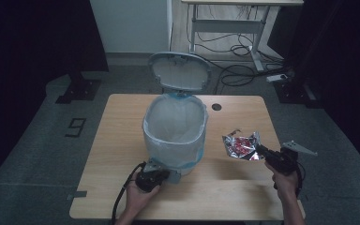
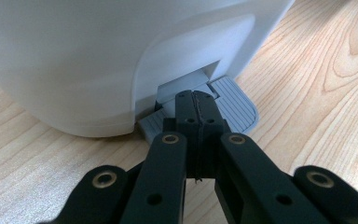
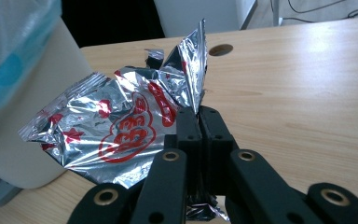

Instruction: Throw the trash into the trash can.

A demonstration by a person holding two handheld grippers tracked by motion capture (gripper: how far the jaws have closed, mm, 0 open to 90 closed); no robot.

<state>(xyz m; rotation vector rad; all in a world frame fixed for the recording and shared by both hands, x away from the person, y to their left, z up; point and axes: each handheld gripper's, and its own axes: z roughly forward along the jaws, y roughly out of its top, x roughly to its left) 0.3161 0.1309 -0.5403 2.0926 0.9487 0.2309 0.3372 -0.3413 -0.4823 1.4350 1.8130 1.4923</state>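
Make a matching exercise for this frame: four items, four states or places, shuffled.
Items:
1. bin lid
2. foil wrapper
3. left hand-held gripper
4. pedal

States:
A. pinched in the right hand-held gripper
B. grey, ribbed, at the bin's base
C. standing open
D. shut, tips on the pedal

Pairs: 1-C, 2-A, 3-D, 4-B

Overhead forward-down view, two close jaw-level views
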